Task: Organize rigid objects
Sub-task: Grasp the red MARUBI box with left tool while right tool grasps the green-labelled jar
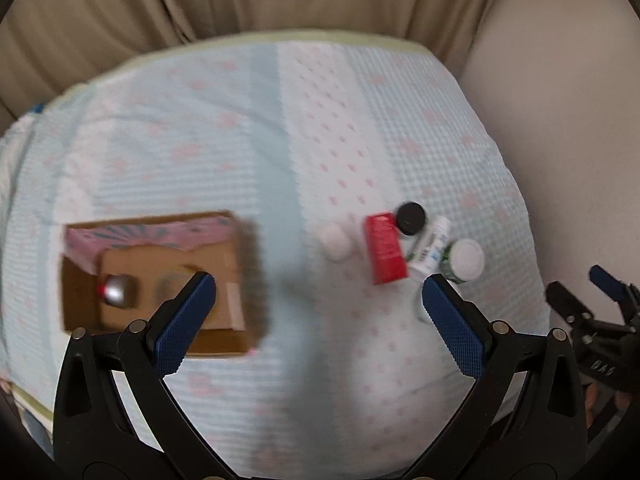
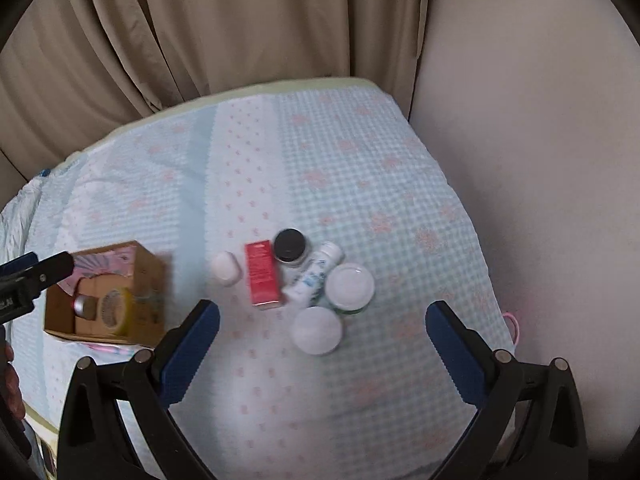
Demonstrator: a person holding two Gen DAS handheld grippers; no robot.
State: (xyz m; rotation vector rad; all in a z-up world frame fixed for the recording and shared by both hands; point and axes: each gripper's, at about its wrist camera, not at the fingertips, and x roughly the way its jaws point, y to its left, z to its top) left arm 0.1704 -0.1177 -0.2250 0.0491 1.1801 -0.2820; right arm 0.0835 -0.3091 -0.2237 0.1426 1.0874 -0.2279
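A cluster of small items lies on the bed: a red box (image 2: 261,274), a black-lidded jar (image 2: 289,245), a white tube (image 2: 316,272), a white-lidded green jar (image 2: 349,287), a round white lid (image 2: 317,330) and a small white case (image 2: 225,266). The same red box (image 1: 385,253) and black-lidded jar (image 1: 410,218) show in the left wrist view. A cardboard box (image 1: 236,264) on the left holds a silver-red item (image 1: 114,290) and a yellow tape roll (image 2: 116,312). My left gripper (image 1: 318,292) hovers open between box and cluster. My right gripper (image 2: 322,316) is open above the cluster, empty.
A blue-and-pink checked blanket (image 2: 360,184) covers the bed. Beige curtains (image 2: 200,32) hang behind, and a plain wall (image 2: 540,160) is on the right. The right gripper's tip (image 1: 604,280) shows at the left view's right edge. A hand (image 2: 10,384) is at the lower left.
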